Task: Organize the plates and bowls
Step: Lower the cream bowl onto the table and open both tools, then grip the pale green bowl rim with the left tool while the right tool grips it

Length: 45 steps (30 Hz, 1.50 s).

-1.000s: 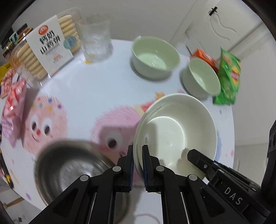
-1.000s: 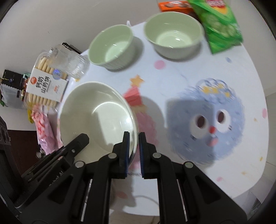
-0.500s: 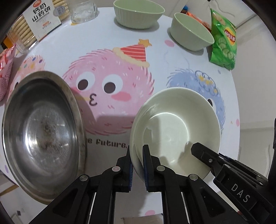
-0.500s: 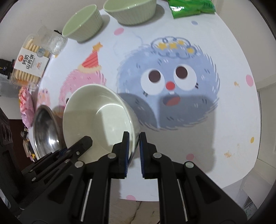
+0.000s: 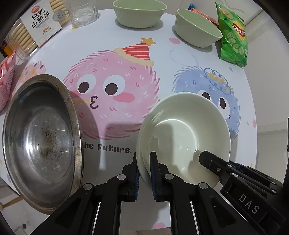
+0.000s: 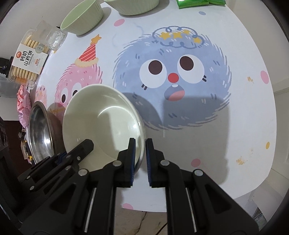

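A cream deep plate (image 5: 184,130) is held by both grippers above the table's near part. My left gripper (image 5: 144,171) is shut on its left rim. My right gripper (image 6: 140,155) is shut on its right rim; the plate also shows in the right wrist view (image 6: 103,119). A steel bowl (image 5: 41,141) sits tilted at the left, also in the right wrist view (image 6: 38,132). Two pale green bowls (image 5: 140,12) (image 5: 196,30) stand at the far side, and show in the right wrist view (image 6: 82,18) (image 6: 131,6).
The round table (image 5: 162,54) has a cartoon cloth. A biscuit box (image 5: 34,27) and a clear glass (image 5: 84,11) stand at the far left. A green crisp bag (image 5: 233,39) lies at the far right. A pink packet (image 5: 6,79) lies at the left edge.
Both grippers have carried the cream plate back toward the table's near edge and to the right of the steel bowl. The far bowls look farther away.
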### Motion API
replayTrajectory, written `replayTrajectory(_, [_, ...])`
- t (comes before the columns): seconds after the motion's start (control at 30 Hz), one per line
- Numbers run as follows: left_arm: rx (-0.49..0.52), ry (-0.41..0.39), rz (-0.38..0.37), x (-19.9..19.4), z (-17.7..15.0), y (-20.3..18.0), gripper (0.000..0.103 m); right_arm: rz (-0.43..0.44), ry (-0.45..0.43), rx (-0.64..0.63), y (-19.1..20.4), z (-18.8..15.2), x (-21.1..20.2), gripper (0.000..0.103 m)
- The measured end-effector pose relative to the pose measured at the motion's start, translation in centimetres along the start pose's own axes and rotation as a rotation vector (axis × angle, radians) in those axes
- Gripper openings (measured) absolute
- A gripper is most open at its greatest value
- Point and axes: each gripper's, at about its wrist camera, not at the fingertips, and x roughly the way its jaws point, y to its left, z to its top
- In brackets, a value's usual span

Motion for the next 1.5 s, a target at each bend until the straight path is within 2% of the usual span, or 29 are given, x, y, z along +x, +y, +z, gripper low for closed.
replayTrajectory(0.1, [-0.004, -0.003, 0.013, 0.1, 0.2, -0.2, 0.014, 0.01, -0.008, -0.003, 0.0, 0.1, -0.4, 0.017])
replayTrajectory(0.13, [-0.007, -0.009, 0.015, -0.1, 0.3, -0.1, 0.015, 0.008, -0.018, -0.006, -0.1, 0.2, -0.6, 0.024])
replayTrajectory(0.17, [-0.01, -0.017, 0.019, -0.4, 0.4, 0.0, 0.019, 0.008, -0.025, -0.008, -0.1, 0.3, -0.9, 0.035])
replayTrajectory(0.23, [-0.02, -0.034, 0.017, -1.2, 0.6, 0.3, 0.021, 0.018, -0.048, -0.005, -0.4, 0.5, -1.8, 0.047])
replayTrajectory(0.33, [-0.03, -0.067, 0.008, -2.5, 1.1, 0.5, 0.029, 0.042, -0.082, 0.017, -1.0, 1.0, -3.1, 0.048])
replayTrajectory(0.37, [-0.032, -0.082, 0.001, -3.0, 1.3, 0.5, 0.038, 0.05, -0.099, 0.026, -1.3, 1.3, -3.8, 0.052])
replayTrajectory(0.4, [-0.035, -0.097, -0.005, -3.5, 1.5, 0.5, 0.052, 0.054, -0.116, 0.031, -1.5, 1.4, -4.4, 0.055])
replayTrajectory(0.47, [-0.038, -0.121, -0.023, -4.3, 1.7, 0.6, 0.067, 0.066, -0.152, 0.039, -2.0, 1.8, -5.7, 0.073])
replayTrajectory(0.53, [-0.038, -0.137, -0.035, -4.9, 1.8, 0.4, 0.077, 0.069, -0.175, 0.047, -2.4, 2.1, -6.7, 0.082])
replayTrajectory(0.57, [-0.037, -0.14, -0.04, -5.2, 1.9, 0.4, 0.085, 0.071, -0.183, 0.05, -2.6, 2.3, -7.1, 0.085])
replayTrajectory(0.63, [-0.04, -0.141, -0.058, -5.5, 2.1, 0.3, 0.094, 0.078, -0.198, 0.052, -2.7, 2.6, -7.9, 0.086])
replayTrajectory(0.67, [-0.043, -0.133, -0.064, -5.5, 2.2, 0.3, 0.103, 0.079, -0.201, 0.052, -2.8, 2.8, -8.1, 0.089])
replayTrajectory(0.7, [-0.045, -0.13, -0.065, -5.4, 2.3, 0.1, 0.103, 0.083, -0.203, 0.051, -2.7, 3.0, -8.4, 0.092])
replayTrajectory(0.73, [-0.045, -0.129, -0.06, -5.5, 2.4, 0.1, 0.103, 0.087, -0.207, 0.052, -2.7, 3.2, -8.6, 0.103])
replayTrajectory(0.93, [-0.078, -0.126, -0.061, -6.3, 3.8, 1.0, 0.103, 0.105, -0.222, 0.017, -1.4, 4.5, -10.0, 0.103])
replayTrajectory(1.07, [-0.126, -0.133, -0.072, -7.2, 6.1, 2.4, 0.103, 0.111, -0.223, -0.021, 0.5, 6.2, -10.3, 0.103])
replayTrajectory(1.37, [-0.246, -0.111, -0.108, -6.6, 14.3, 5.6, 0.103, 0.063, -0.212, -0.201, 6.8, 13.5, -10.4, 0.103])
replayTrajectory(1.5, [-0.282, -0.106, -0.088, -5.6, 17.5, 6.6, 0.103, 0.029, -0.188, -0.276, 9.1, 17.7, -9.2, 0.103])
